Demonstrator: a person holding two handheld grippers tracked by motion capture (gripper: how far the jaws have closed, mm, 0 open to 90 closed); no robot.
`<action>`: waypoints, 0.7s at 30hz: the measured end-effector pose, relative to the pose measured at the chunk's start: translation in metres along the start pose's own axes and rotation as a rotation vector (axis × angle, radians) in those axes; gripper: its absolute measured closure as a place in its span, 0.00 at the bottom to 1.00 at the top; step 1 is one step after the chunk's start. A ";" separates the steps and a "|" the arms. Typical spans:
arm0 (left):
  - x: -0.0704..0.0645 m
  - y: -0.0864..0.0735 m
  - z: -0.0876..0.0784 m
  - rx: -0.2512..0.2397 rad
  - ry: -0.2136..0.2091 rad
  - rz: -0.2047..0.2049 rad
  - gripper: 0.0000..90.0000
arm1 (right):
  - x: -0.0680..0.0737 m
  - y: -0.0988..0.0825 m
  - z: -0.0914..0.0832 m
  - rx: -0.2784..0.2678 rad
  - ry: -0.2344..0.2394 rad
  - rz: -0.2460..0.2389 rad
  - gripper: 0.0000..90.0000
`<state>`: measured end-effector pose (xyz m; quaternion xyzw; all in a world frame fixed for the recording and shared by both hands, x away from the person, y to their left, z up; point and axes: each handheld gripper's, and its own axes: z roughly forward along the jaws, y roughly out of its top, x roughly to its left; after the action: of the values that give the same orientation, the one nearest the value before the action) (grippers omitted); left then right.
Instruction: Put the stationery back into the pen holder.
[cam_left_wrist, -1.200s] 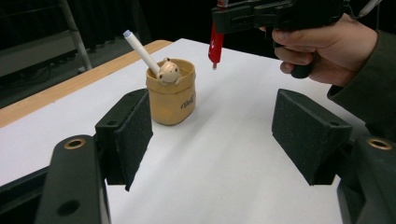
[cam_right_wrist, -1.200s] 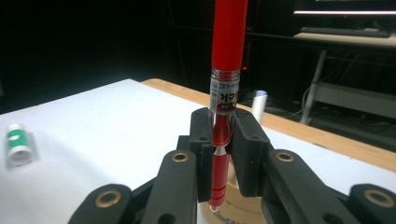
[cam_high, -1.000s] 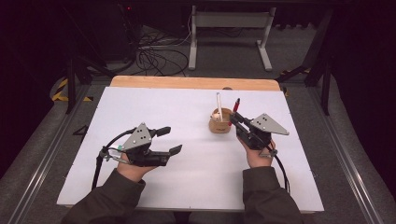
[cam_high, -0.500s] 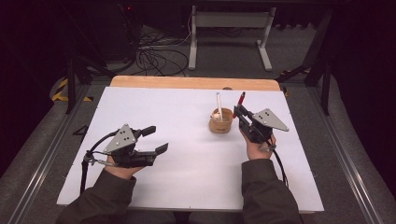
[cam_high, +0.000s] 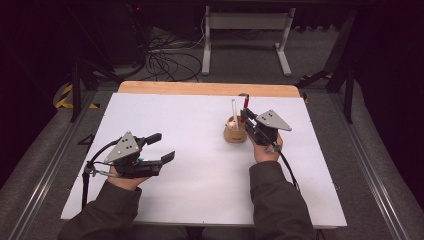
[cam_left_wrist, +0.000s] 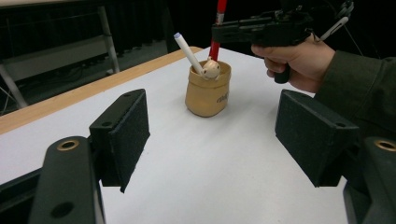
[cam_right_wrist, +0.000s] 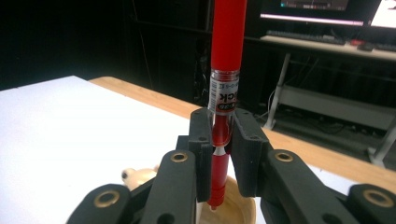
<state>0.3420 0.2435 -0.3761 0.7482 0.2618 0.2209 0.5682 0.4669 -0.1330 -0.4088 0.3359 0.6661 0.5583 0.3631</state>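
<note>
The worktop is a rectangular table with a white surface that covers nearly all of it. Along the far edge a strip of pale wood runs from side to side, with rounded corners. The white surface is smooth and plain.

One thing stands directly on it: a small tan cup, set right of the middle and nearer the far edge than the near one. The cup is upright, its body soft-looking and rounded, with dark lettering on its side, too small to read. A white pen leans out of it, and a small round pale figure sits at its rim.
</note>
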 end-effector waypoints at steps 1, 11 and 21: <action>0.000 0.000 0.000 -0.002 0.000 0.000 0.30 | -0.001 -0.002 0.002 0.009 0.000 0.007 0.89; 0.001 0.000 0.000 -0.002 0.006 -0.003 0.30 | -0.002 -0.016 0.016 0.071 0.010 0.039 0.88; 0.002 -0.002 0.001 0.004 0.007 -0.009 0.30 | -0.002 -0.024 0.024 0.124 0.012 0.053 0.88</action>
<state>0.3443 0.2447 -0.3780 0.7472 0.2676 0.2206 0.5669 0.4871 -0.1265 -0.4354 0.3717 0.6924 0.5275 0.3228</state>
